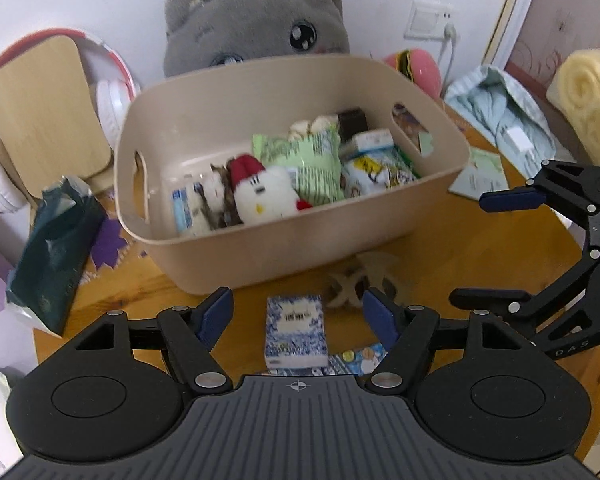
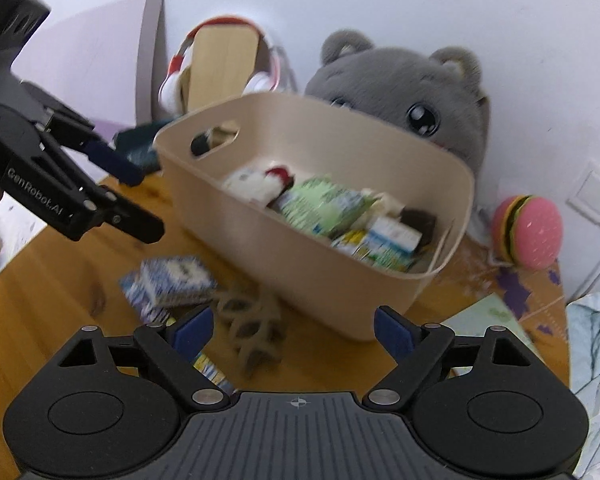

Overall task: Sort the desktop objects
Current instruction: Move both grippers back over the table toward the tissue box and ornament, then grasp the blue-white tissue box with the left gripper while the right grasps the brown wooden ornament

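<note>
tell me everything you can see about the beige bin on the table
The beige bin is a smooth, rounded-corner tub that looks like matte plastic, with an oval handle cutout in each short wall. It stands upright on the wooden table, open-topped and partly filled: a white plush with a red hat, a green snack packet, small cartons and a dark box. A grey plush cat sits behind it. Both grippers are open and clear of it.

A lived-in home bedroom is showing itself here: a grey plush cat is leaning against the wall beside headphones, while rumpled bedding is spilling onto the wooden table.
</note>
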Demonstrator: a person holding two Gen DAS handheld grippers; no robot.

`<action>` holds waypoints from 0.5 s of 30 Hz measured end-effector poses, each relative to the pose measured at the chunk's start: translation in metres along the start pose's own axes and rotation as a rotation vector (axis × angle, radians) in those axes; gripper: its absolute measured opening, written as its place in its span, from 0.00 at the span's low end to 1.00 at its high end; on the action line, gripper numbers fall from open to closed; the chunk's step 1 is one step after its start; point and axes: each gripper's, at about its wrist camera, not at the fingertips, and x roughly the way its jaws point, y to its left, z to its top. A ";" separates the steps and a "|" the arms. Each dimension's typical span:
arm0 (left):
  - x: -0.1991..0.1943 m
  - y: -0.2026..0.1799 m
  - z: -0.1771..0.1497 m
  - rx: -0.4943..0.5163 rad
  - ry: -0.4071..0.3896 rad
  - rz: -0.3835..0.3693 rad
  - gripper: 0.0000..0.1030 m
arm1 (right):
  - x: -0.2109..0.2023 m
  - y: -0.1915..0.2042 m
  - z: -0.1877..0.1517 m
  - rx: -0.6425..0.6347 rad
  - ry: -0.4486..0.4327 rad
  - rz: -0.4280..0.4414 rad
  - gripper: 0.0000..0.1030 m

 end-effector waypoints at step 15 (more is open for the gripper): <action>0.048 -0.004 -0.010 0.001 0.116 -0.020 0.71 | 0.043 0.009 -0.010 -0.007 0.104 0.033 0.87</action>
